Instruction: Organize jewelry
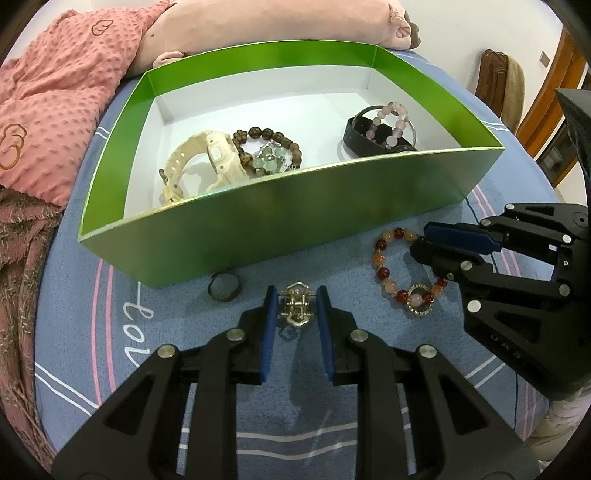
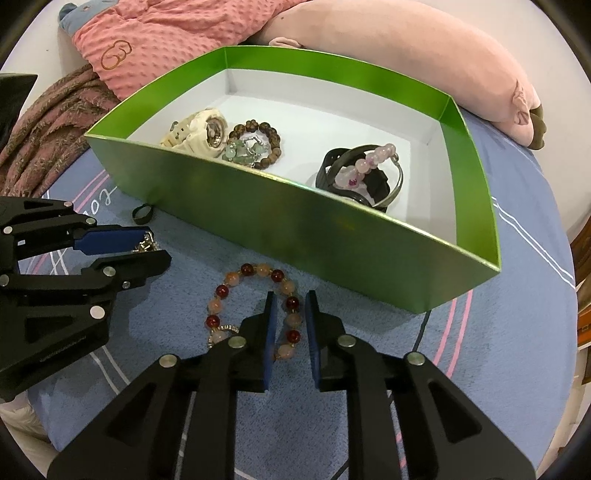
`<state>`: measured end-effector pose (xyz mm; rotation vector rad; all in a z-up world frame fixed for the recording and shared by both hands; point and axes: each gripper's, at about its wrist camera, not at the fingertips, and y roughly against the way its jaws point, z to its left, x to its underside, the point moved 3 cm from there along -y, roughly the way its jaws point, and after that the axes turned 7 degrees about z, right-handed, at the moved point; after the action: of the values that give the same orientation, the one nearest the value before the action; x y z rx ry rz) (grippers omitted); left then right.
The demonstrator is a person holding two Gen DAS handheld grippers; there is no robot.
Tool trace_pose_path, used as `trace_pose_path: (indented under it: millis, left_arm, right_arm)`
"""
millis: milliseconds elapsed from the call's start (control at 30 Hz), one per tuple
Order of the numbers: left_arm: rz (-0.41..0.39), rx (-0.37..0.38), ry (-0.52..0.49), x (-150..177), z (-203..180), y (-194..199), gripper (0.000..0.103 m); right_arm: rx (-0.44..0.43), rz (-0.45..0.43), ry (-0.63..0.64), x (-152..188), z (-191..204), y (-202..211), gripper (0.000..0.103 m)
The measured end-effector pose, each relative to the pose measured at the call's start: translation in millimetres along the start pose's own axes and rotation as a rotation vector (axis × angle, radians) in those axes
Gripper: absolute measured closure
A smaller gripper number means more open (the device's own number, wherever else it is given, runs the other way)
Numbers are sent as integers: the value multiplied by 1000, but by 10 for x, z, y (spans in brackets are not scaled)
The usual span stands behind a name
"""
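A green box (image 1: 295, 206) with a white floor holds a cream watch (image 1: 199, 162), a brown bead bracelet (image 1: 273, 140), a green bead piece (image 1: 267, 162) and a black watch with a pink bead bracelet (image 1: 380, 129). My left gripper (image 1: 296, 306) is closed on a gold metal hair clip (image 1: 295, 304) on the blue cloth. My right gripper (image 2: 291, 310) straddles one side of a red and orange bead bracelet (image 2: 255, 306), its jaws narrowly apart around the beads. That bracelet also shows in the left wrist view (image 1: 399, 273).
A small dark ring (image 1: 223, 287) lies by the box's front wall. Pink blankets (image 1: 55, 103) and a pink plush pillow (image 1: 266, 26) lie behind the box. A wooden chair (image 1: 498, 85) stands far right. The blue cloth (image 1: 184, 350) has pink and white stripes.
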<state>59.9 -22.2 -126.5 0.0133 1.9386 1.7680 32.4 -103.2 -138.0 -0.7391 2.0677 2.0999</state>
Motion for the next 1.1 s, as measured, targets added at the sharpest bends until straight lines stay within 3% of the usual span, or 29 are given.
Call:
trace_pose_path:
  millis: [133, 200, 367, 667, 967, 1033, 1067, 1100]
  left_arm:
    - [5, -1, -3, -3, -1, -19, 77]
    - [5, -4, -6, -4, 1, -20, 70]
    - [4, -8, -7, 3, 8, -21, 70]
    - [5, 11, 31, -10, 95, -21, 81]
    - [-23, 27, 60, 1, 153, 49, 82]
    - [-17, 24, 57, 2, 143, 36, 82]
    - [-16, 22, 56, 4, 141, 33, 82]
    - [-14, 21, 56, 5, 141, 29, 82]
  right_arm:
    - [2, 0, 3, 0, -2, 4, 87]
    - [3, 0, 2, -1, -7, 5, 85]
    - [3, -1, -2, -6, -18, 5, 84]
    - [-12, -17, -58, -23, -155, 43, 84]
    - [-8, -24, -77, -16, -201, 81, 84]
    - [-7, -21, -76, -10, -191, 76, 76]
    - [-4, -17, -69, -7, -181, 70, 64]
    - [-1, -14, -63, -13, -160, 57, 61]
